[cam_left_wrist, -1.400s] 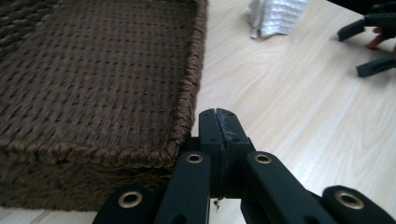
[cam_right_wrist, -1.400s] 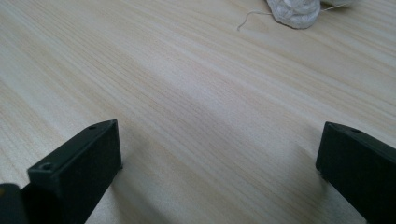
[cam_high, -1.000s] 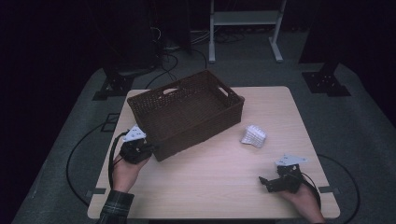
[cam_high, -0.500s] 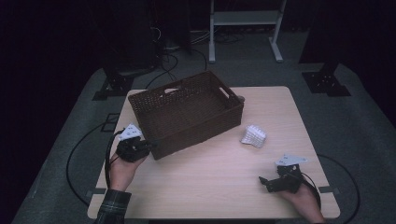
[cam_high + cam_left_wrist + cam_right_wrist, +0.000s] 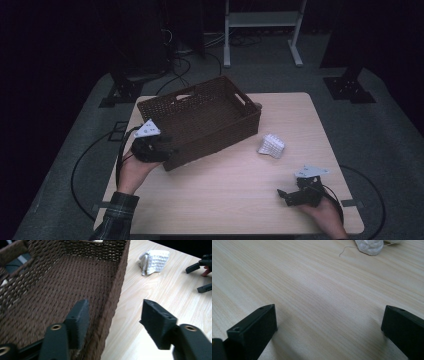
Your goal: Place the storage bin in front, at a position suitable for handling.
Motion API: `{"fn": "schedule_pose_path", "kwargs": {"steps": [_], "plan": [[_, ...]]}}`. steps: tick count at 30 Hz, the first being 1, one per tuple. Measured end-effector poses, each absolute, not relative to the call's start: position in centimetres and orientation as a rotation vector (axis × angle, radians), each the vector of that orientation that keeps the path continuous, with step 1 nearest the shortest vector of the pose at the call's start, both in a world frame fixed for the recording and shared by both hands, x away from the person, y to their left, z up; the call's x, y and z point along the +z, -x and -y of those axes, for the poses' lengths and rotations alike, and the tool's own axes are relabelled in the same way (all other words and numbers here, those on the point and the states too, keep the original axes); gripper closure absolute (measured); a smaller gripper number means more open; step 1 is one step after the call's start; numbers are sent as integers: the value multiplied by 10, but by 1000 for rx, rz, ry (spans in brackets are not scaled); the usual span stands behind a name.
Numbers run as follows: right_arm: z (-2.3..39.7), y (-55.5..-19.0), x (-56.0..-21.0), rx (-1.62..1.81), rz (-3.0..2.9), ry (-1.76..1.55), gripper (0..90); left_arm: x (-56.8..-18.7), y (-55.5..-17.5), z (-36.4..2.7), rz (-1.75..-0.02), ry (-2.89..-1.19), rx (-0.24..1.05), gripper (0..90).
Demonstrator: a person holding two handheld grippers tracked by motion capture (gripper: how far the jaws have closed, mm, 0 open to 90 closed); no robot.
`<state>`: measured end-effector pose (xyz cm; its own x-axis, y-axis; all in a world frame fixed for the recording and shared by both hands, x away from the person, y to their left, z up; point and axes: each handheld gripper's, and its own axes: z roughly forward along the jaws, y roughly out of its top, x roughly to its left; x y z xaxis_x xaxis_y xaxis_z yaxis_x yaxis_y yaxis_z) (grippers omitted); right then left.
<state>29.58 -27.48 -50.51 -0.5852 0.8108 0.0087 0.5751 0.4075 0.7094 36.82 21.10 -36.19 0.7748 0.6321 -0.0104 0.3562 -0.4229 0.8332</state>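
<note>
Tabletop (image 5: 225,195); left claw (image 5: 165,150) astride basket wall (image 5: 117,297)

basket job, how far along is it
Done: the woven basket stands on the table, its near corner wall between the left gripper jaws, which have just been opening and no longer press it. In hand: nothing; the right gripper rests open. Likely left: the white cloth lies outside the basket.

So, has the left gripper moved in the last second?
Yes. The left gripper has shifted up the picture against the near corner of the basket; its jaws have just been opening, with its wall between them.
</note>
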Motion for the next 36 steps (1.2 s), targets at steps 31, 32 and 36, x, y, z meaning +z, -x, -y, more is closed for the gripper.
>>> {"fn": "schedule_pose_path", "kwargs": {"steps": [31, 32, 36], "plan": [[275, -296, -505, 976, -2332, -1197, 0, -364, -464, -125, -568, -2228, 279, 399], [275, -296, -505, 976, -2332, -1197, 0, -364, -464, -125, -568, -2228, 279, 405], [275, -296, -505, 976, -2332, -1197, 0, -374, -476, -115, -561, -2239, 229, 436]]}}
